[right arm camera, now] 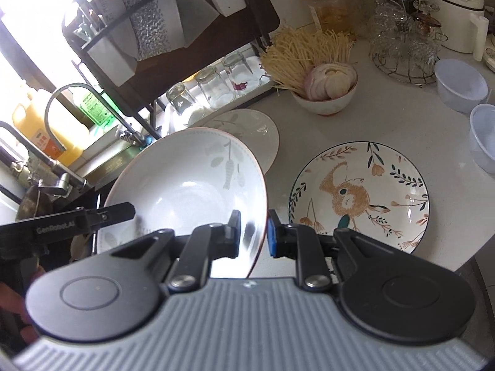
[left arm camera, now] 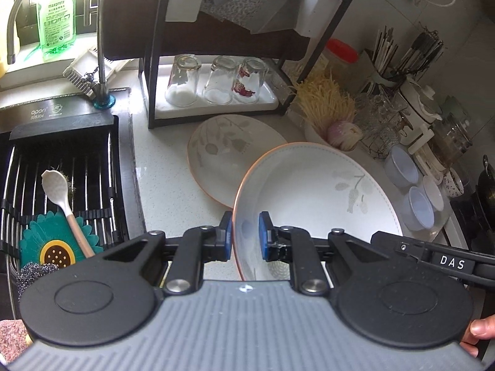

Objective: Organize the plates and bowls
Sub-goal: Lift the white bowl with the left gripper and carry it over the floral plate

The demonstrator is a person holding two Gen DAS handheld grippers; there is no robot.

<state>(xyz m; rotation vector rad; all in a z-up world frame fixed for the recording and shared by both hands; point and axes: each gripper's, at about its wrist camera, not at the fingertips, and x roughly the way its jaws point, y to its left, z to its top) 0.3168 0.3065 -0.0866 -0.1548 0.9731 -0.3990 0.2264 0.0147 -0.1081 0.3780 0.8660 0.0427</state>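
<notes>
A deep white plate with an orange rim and a grey flower print (left arm camera: 312, 191) (right arm camera: 185, 182) hangs tilted above the counter, held from both sides. My left gripper (left arm camera: 245, 235) is shut on its left rim. My right gripper (right arm camera: 254, 229) is shut on its right rim; its black finger shows in the left wrist view (left arm camera: 433, 255). A second plate of the same pattern (left arm camera: 229, 154) (right arm camera: 247, 133) lies flat on the counter behind. A plate painted with a brown bird and leaves (right arm camera: 359, 194) lies to the right.
A black dish rack (left arm camera: 222, 46) holds three upturned glasses (left arm camera: 216, 80). The sink (left arm camera: 62, 185) with a spoon and faucet lies left. A bowl of noodles and onion (right arm camera: 321, 86), plastic tubs (right arm camera: 461, 89), a glass holder and jars crowd the right.
</notes>
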